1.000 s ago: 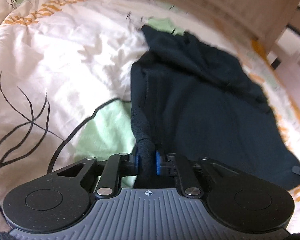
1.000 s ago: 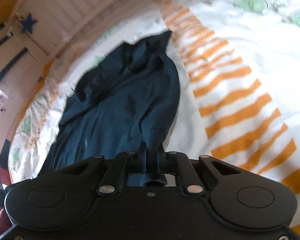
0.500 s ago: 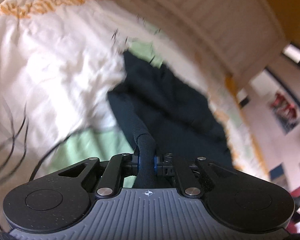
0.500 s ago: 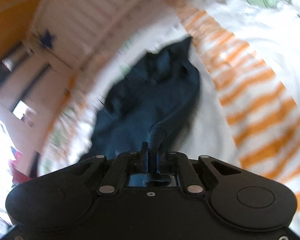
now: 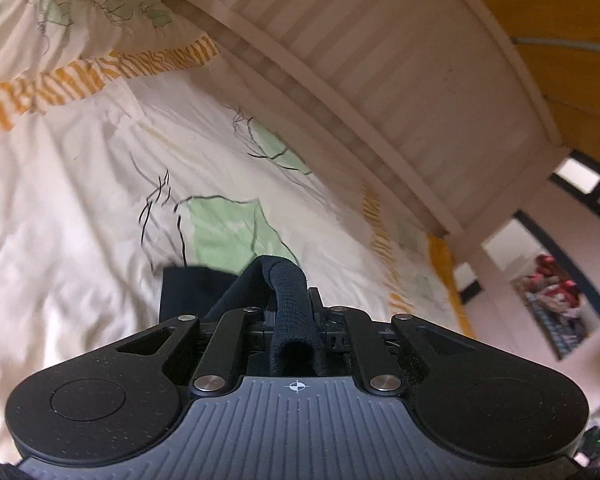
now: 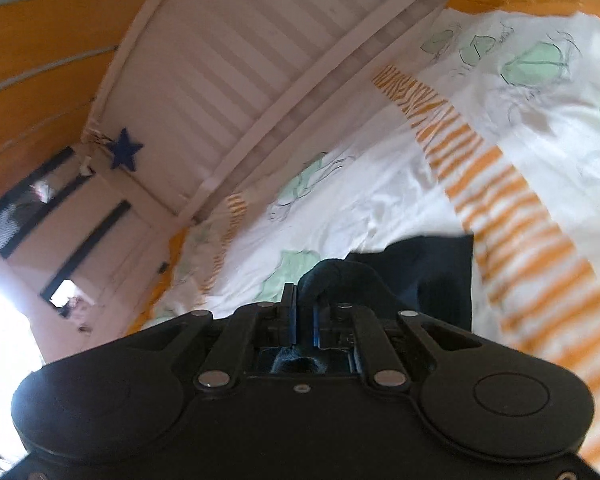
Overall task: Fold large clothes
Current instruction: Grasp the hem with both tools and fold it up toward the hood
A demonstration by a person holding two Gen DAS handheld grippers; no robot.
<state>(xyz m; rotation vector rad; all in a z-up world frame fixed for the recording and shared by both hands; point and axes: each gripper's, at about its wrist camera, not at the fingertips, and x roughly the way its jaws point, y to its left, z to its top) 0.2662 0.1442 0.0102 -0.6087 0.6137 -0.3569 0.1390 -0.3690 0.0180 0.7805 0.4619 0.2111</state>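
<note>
Both claws clamped on dark garment (image 5: pixel 290 300) hem: left claw (image 5: pixel 294 312), right claw (image 6: pixel 305 312); garment lifted, hanging over bed (image 5: pixel 80 200); step: carrying fold over; next: lay edge down aligned, release.

In your left wrist view, the garment (image 5: pixel 292 296) sits low centre, pinched in the left gripper (image 5: pixel 294 314), over the duvet (image 5: pixel 80 200) filling the left. The bed frame (image 5: pixel 380 60) crosses the upper right. In your right wrist view, the cloth (image 6: pixel 432 272) lies right of centre.
</note>
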